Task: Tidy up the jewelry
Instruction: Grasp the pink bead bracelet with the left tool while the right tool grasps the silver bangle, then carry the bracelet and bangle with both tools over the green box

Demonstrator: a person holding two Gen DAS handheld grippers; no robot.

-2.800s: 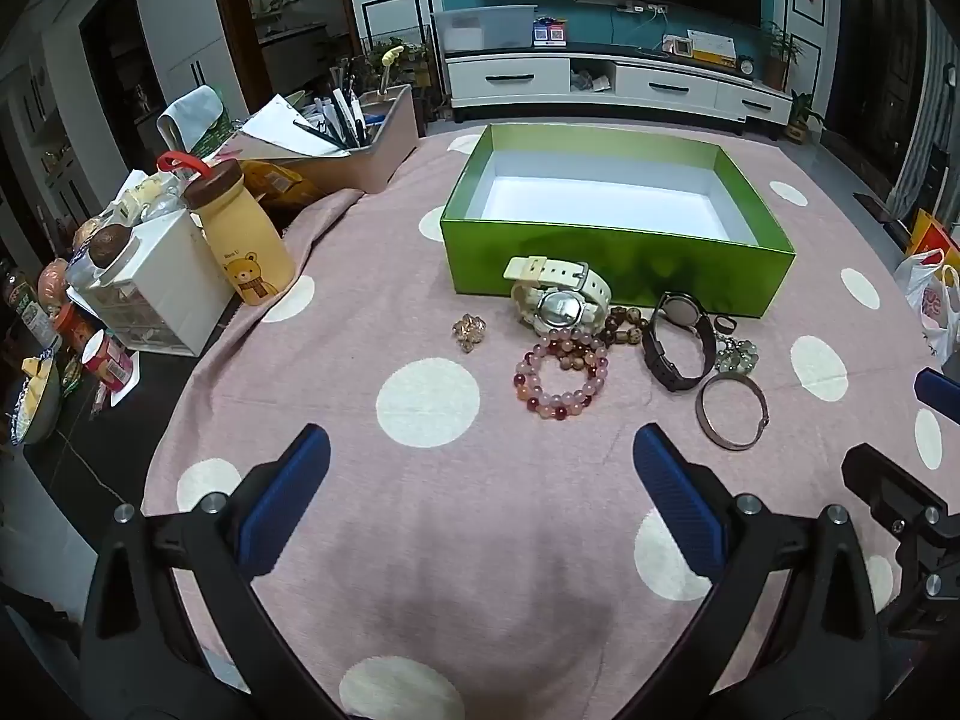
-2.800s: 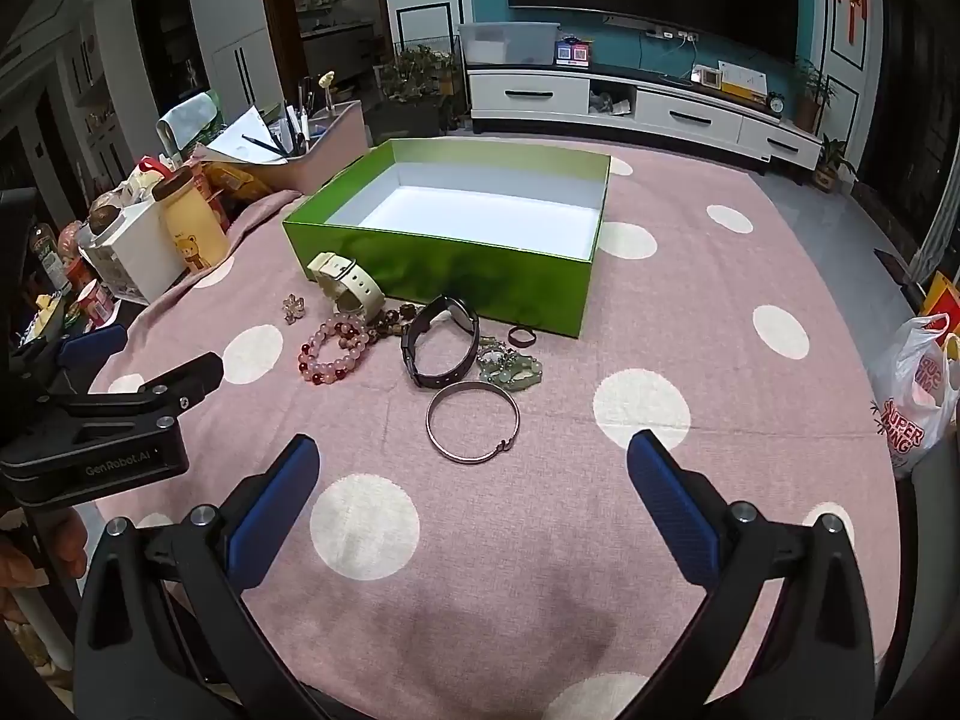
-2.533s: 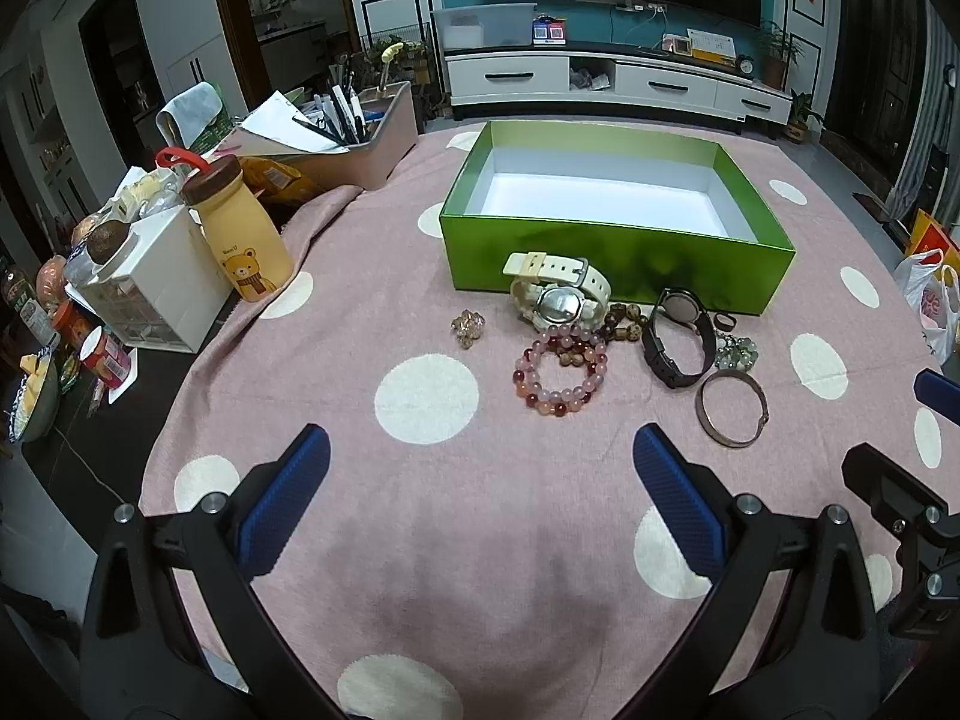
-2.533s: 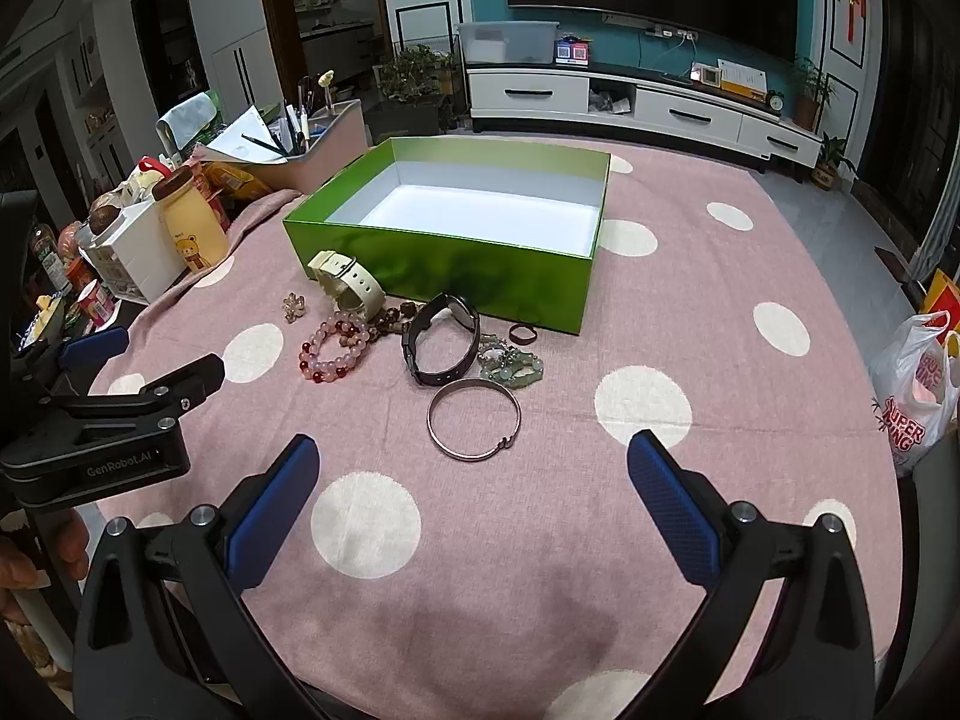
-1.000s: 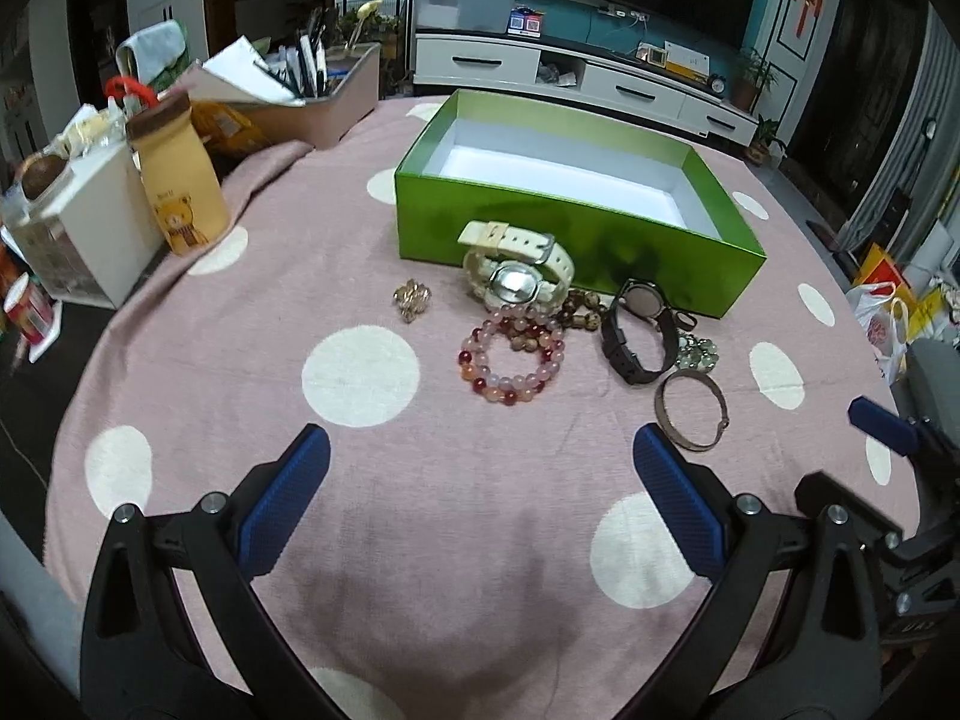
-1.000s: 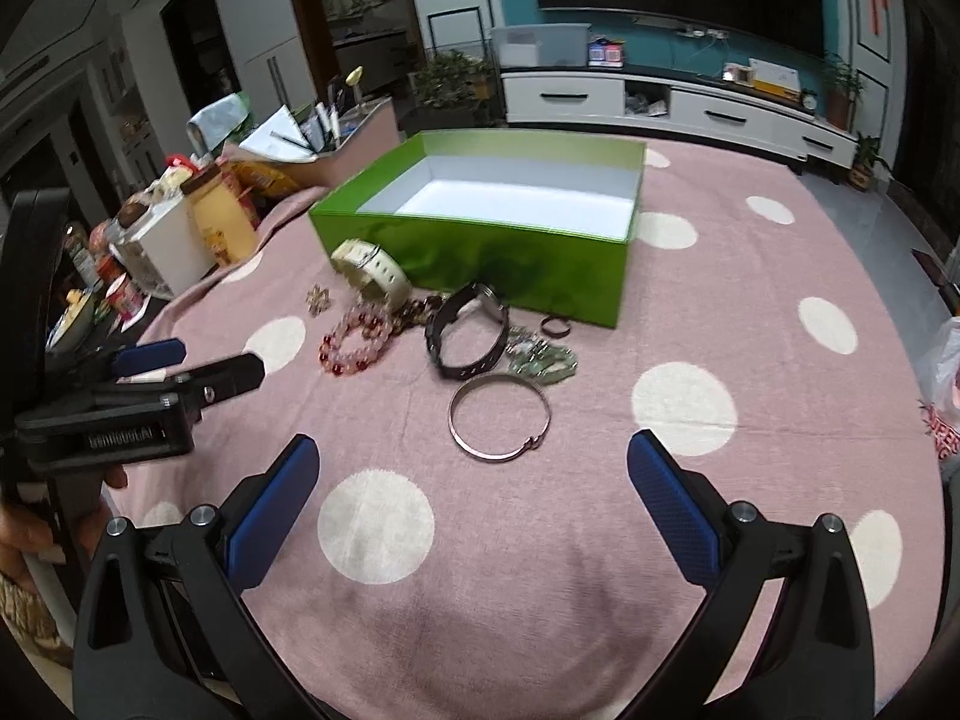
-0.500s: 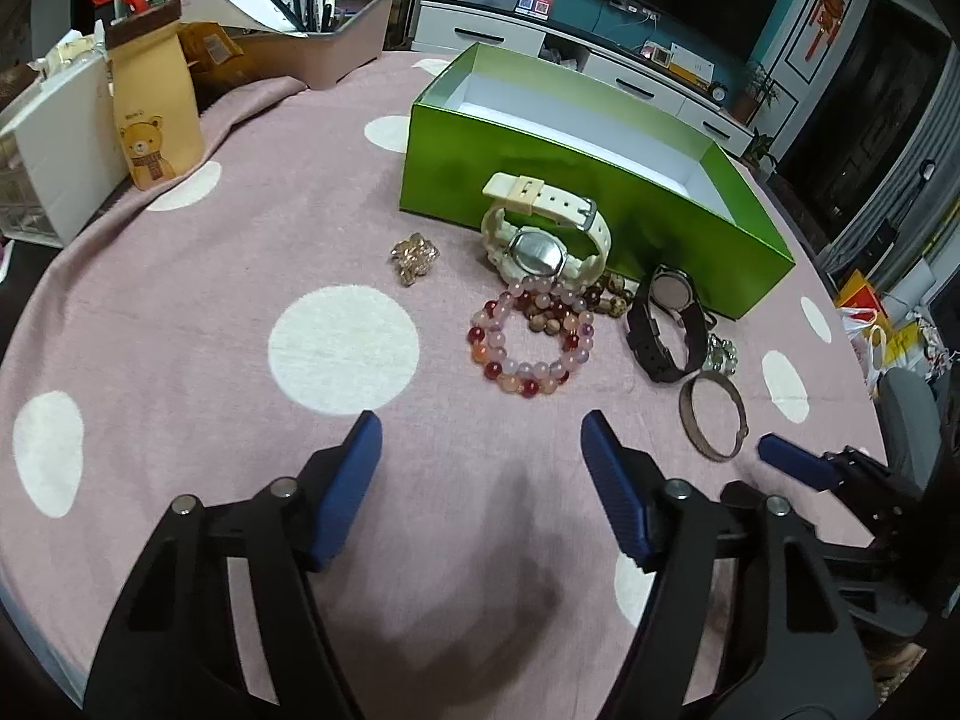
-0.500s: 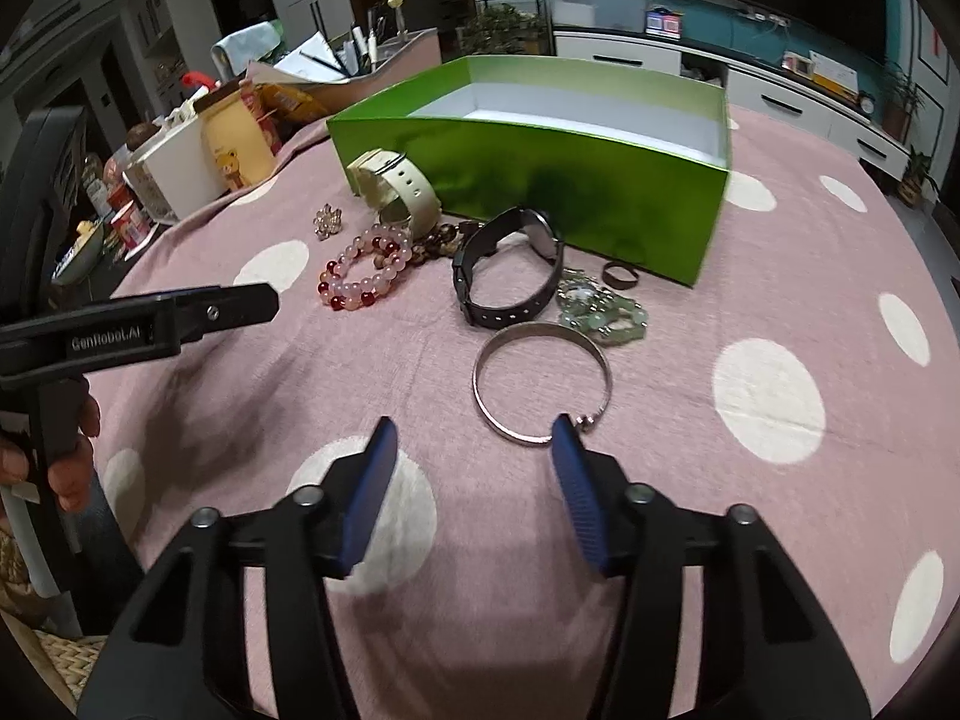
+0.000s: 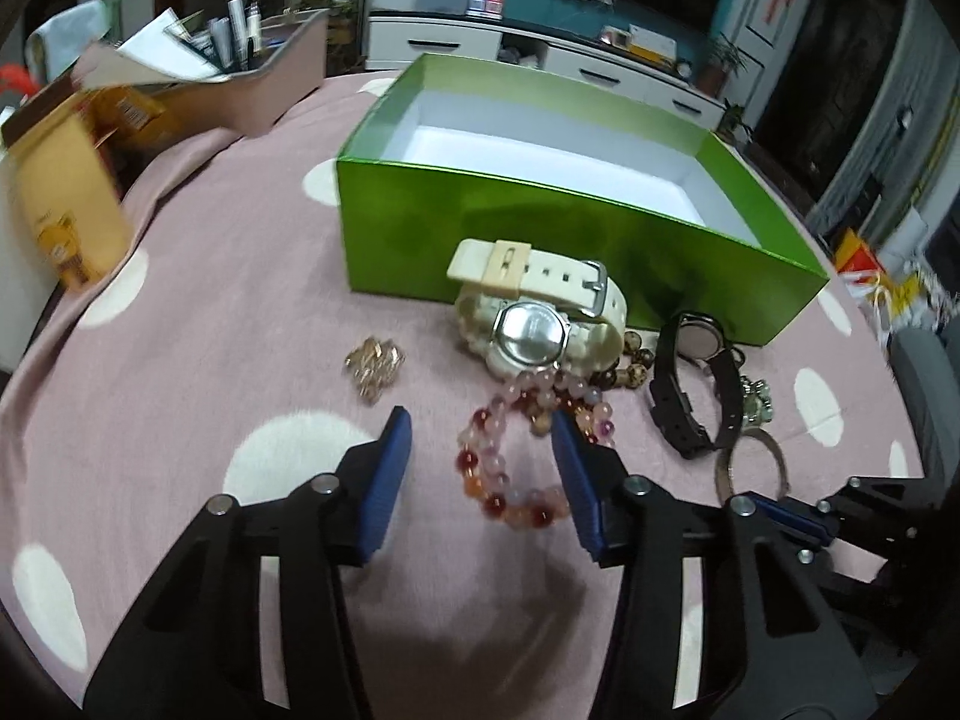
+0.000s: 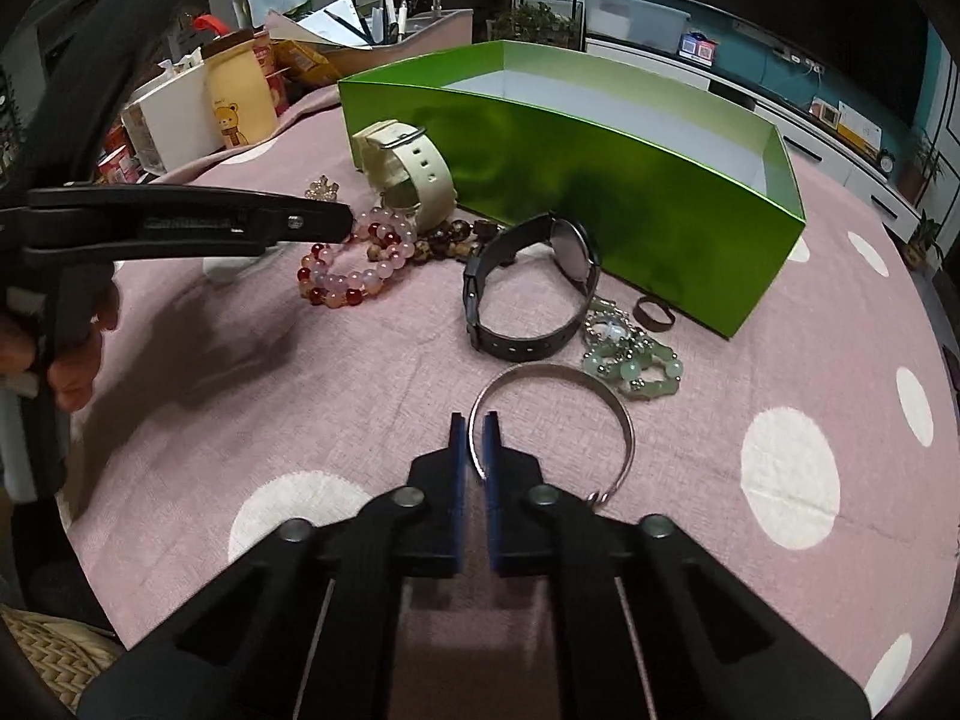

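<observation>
The jewelry lies in a row on a pink cloth (image 10: pixel 660 540) with white dots, just in front of a green box (image 10: pixel 600 180). The box is open on top and white inside.

The bangle (image 10: pixel 606 402) is a thin silver ring that lies flat. It has a gap in it, and a tiny loop hangs at one end. The right gripper (image 10: pixel 475 420) has just closed on the bangle's near left edge. The blue pads are almost together and pinch the thin metal.

The bead bracelet (image 9: pixel 510 450) is made of round pink, red and orange beads. It lies flat. The left gripper (image 9: pixel 480 420) has been closing, and its jaws are still apart. The right pad covers the bracelet's right side, and the left pad stands clear of it. I cannot tell if a pad touches the beads.

The white watch (image 9: pixel 540 312) stands on its side with its metal back up and its strap curled, touching the box. The black watch (image 10: pixel 528 294) lies in a loop, with its face next to the box. A green bead bracelet (image 10: pixel 630 354) sits beside the bangle. A small dark ring (image 10: pixel 654 315) lies by the box wall. A small gold brooch (image 9: pixel 373 363) lies apart on the left.
</observation>
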